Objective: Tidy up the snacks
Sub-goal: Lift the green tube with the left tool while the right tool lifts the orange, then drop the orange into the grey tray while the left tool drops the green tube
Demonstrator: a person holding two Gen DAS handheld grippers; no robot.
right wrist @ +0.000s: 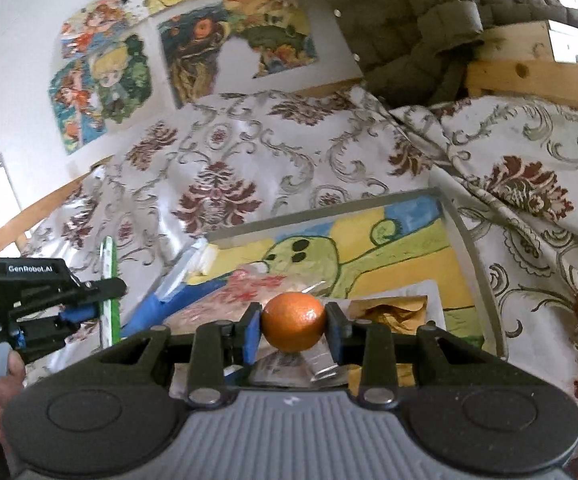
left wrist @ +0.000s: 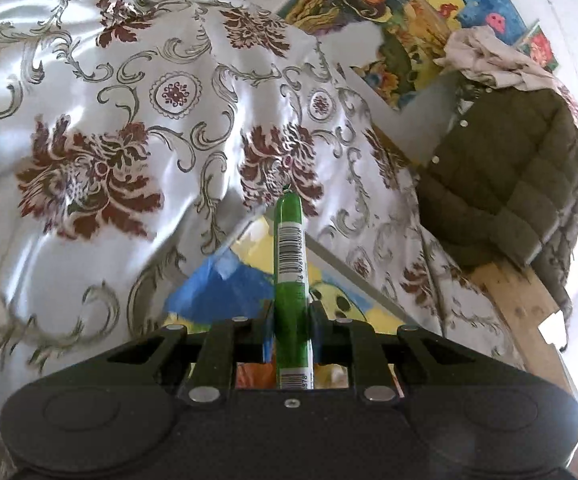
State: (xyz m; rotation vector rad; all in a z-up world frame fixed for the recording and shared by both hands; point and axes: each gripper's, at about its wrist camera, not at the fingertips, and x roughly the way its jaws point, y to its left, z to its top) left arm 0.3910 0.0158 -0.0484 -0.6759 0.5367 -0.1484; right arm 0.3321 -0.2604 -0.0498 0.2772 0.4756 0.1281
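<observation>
Meanwhile, left claw (left wrist: 291,316) clamped on green snack stick (left wrist: 289,240), right claw (right wrist: 293,326) around orange (right wrist: 293,322), above cartoon-lined tray (right wrist: 463,240)

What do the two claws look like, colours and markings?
Both claws are black with blue finger pads and silver pivot bolts. The left claw bears white "GenRobot.AI" lettering and a grey trigger. The right claw has a ribbed grey body panel. No sleeve shows.

Glossy satin-like cloth (left wrist: 137,128) with a woven floral pattern, creased. At two o'clock a matt quilted jacket (left wrist: 505,176) on raw wood (left wrist: 517,300). The green packet (left wrist: 290,264) shines like plastic; the orange (right wrist: 293,322) is finely dimpled.
</observation>
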